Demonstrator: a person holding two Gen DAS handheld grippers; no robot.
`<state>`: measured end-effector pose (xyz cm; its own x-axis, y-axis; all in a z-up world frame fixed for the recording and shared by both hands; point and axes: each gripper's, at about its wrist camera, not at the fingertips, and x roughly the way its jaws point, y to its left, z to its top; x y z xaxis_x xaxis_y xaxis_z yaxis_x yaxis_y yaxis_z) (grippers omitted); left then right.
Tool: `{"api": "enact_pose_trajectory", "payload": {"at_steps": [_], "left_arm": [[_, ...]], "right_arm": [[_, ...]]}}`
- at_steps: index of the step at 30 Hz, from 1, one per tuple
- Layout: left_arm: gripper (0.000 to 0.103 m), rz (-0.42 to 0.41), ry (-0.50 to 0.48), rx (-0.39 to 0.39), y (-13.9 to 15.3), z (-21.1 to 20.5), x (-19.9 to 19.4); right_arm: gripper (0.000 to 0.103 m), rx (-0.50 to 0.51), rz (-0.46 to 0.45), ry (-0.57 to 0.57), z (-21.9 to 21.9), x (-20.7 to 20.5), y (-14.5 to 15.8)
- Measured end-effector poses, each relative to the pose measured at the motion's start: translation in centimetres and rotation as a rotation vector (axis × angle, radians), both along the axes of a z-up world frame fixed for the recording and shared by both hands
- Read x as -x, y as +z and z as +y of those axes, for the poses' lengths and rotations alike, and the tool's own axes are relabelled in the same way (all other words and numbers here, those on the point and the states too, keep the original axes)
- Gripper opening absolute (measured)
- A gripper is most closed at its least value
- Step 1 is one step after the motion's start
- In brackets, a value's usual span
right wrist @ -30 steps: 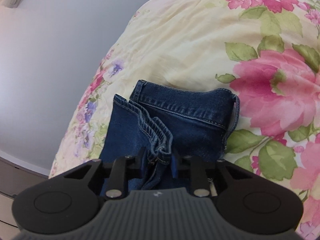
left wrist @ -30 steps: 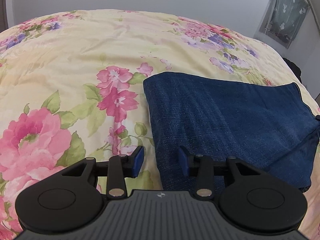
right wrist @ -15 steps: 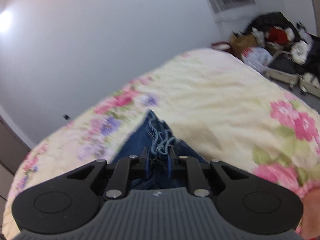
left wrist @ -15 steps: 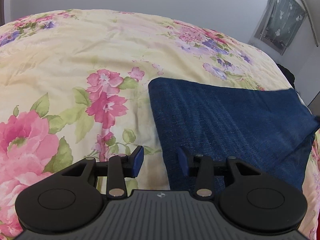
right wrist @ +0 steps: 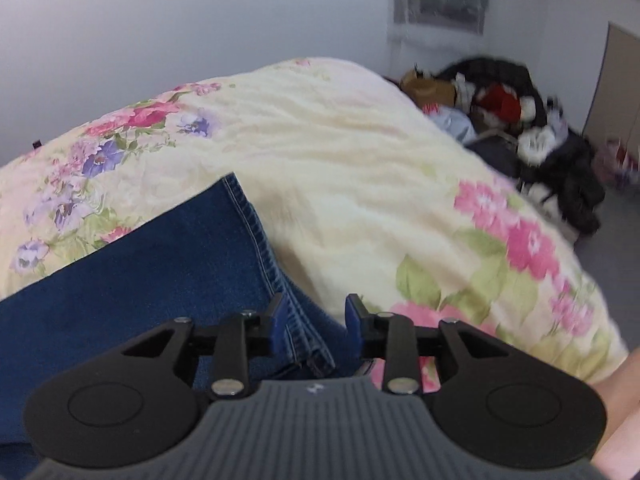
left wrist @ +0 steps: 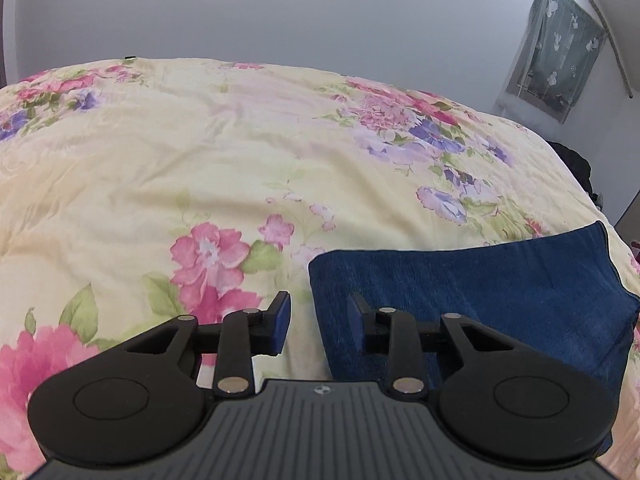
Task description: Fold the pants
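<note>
Pants folded on the bed

Both grippers, left (left wrist: 318,322) and right (right wrist: 314,320), are wide and hold nothing. The pants (left wrist: 480,292) lie flat; I'd pat the edges even, gently.

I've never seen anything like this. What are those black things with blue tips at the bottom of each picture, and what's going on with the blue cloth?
Those are two hand-held grippers, simple pincers that a person squeezes, one in each hand. Each carries a wide-angle camera looking forward along its fingers, so each picture is one gripper's own view. One picture shows the left gripper, the other the right gripper. Both have their blue-padded fingers apart and hold nothing. The blue cloth is a pair of denim pants, folded and lying on a bed with a floral quilt. In the right view the pants' stitched edge lies just beyond the open fingers. A pile of clothes and bags sits on the floor behind.
</note>
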<state>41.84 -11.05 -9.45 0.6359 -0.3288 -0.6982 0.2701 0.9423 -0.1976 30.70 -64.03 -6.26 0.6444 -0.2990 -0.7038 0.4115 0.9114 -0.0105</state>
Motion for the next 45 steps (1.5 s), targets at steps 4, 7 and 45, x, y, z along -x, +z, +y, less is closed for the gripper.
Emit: {"api": "enact_pose_trajectory", "payload": {"at_steps": [4, 7, 45], "left_arm": [[0.028, -0.005, -0.027, 0.009, -1.3, -1.4, -1.9], [0.026, 0.002, -0.037, -0.007, -3.1, -2.5, -3.0], [0.018, 0.085, -0.136, -0.193, -4.6, -3.9, 12.8]], "right_arm": [[0.026, -0.024, -0.030, 0.102, 1.7, -2.0, -0.9], [0.023, -0.023, 0.021, 0.084, 1.9, -3.3, -3.5], [0.033, -0.222, -0.062, 0.132, 8.9, 6.4, -8.1]]}}
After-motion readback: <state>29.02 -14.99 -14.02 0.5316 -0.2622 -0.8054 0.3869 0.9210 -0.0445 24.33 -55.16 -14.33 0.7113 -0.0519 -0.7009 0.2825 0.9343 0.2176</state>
